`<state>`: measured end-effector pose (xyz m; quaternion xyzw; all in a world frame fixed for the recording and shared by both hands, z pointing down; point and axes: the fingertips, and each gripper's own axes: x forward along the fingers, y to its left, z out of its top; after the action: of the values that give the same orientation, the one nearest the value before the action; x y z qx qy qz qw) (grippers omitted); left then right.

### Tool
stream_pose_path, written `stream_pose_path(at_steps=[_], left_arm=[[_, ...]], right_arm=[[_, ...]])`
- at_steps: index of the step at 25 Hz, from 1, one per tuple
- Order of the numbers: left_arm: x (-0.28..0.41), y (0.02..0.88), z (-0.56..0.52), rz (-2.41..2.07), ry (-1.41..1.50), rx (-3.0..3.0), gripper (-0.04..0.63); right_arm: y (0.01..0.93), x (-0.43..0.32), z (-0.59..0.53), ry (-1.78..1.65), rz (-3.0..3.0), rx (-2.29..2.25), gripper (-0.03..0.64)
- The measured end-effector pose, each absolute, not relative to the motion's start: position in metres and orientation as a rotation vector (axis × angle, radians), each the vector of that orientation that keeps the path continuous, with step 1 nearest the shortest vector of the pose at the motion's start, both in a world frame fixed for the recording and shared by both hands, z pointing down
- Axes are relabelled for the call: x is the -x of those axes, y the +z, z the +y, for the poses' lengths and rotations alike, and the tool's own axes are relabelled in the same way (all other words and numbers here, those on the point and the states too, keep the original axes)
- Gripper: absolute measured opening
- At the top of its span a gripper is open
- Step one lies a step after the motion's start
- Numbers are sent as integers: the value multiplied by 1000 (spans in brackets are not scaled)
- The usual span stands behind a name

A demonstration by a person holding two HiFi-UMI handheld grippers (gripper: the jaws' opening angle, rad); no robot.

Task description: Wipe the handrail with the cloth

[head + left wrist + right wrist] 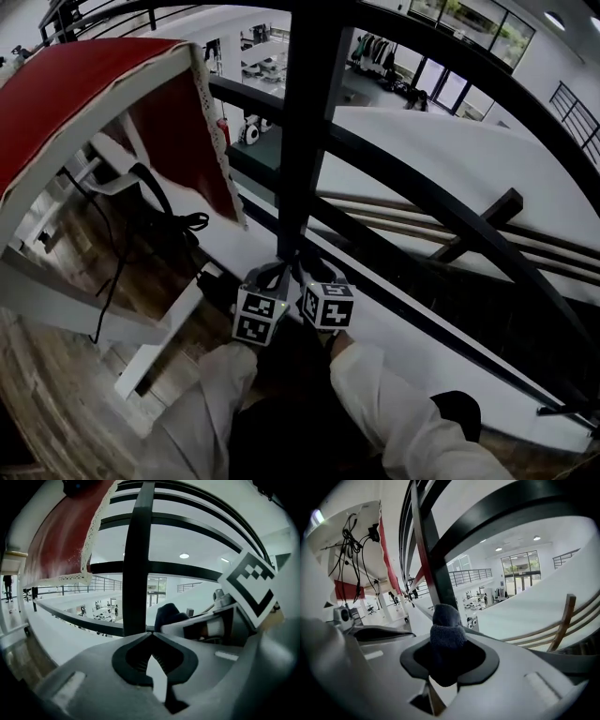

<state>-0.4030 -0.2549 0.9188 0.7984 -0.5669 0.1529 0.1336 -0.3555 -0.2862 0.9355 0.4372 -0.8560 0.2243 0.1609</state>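
**Cloth clamped at the foot of the railing post**

The head view showed the left gripper (270, 277) and the right gripper (317, 270) side by side on the near side of the railing. Both pointed at the foot of a black upright post (305, 122), and the curved handrail (487, 89) swept across to the right. That view hid what either one held.

The right gripper view showed its fingers clenched on a dark blue cloth (446, 625), a bunched wad poking out toward the post just beyond. Whether the cloth touched the post could not be told.

The left gripper view showed that gripper's fingers pressed together with nothing between them. It also caught the cloth from the side, sticking out of the right gripper.

Only the head view showed the white sleeves (394, 403). To the left it showed the red-draped counter (56, 122) with cables (141, 216) beneath.
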Motion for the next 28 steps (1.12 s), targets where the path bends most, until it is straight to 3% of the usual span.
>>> stream_pose_path(at_steps=[12,28], left_arm=[[403,935,-263,-1596,404,-2311,-3],[379,941,-267,-1493,295,-2382,-3]], right_arm=[[945,367,-320,720,-2423,-1258,105],[950,359,-312,486,-2280,-1164,109]])
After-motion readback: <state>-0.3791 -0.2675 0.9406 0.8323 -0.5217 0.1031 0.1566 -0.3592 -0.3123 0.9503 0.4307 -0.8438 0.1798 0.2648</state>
